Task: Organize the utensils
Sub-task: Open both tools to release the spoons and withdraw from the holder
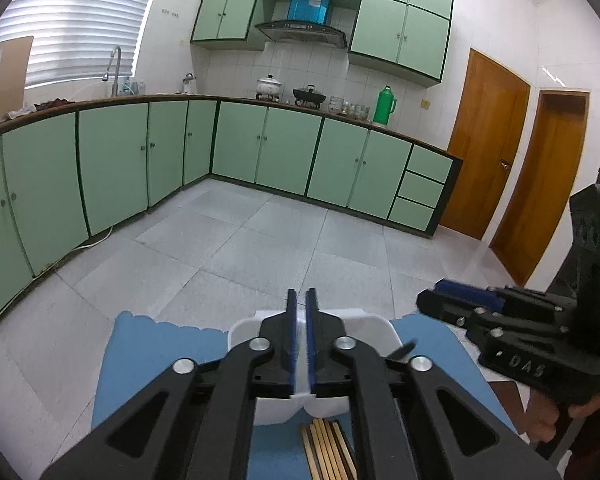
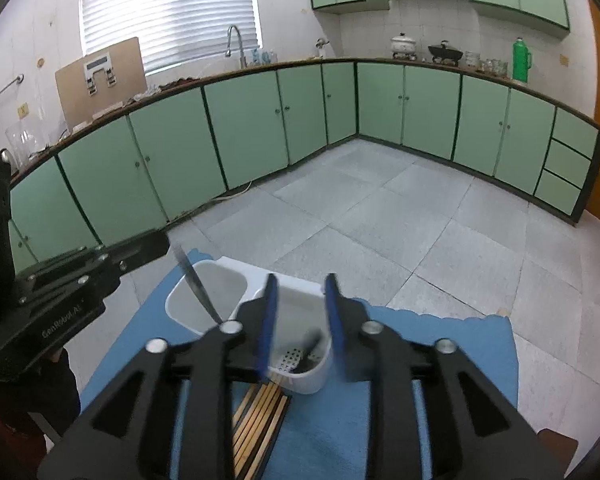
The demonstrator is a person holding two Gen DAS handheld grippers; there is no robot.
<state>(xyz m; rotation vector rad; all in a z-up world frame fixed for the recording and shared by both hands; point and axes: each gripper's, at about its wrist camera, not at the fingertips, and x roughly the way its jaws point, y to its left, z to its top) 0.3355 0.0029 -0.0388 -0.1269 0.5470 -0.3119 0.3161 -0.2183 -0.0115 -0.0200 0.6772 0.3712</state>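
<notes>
Chopsticks (image 2: pixel 260 420) bundled on blue mat (image 2: pixel 440 360), just before white caddy (image 2: pixel 300 376); long axis runs toward it. A knife (image 2: pixel 196 284) stands tilted in caddy's left bin. Right gripper (image 2: pixel 300 320) half open, empty, above caddy. Left gripper (image 1: pixel 300 340) nearly closed, seemingly empty. Likely next: descend, grasp chopsticks.

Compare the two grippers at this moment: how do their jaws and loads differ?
The left gripper has its jaws almost closed; the right gripper has them wide apart. The left gripper seems to pinch a metal utensil slanting into the left compartment of the white caddy; the right gripper holds nothing, over the right compartment. Both are black with blue-lined jaws.
</notes>
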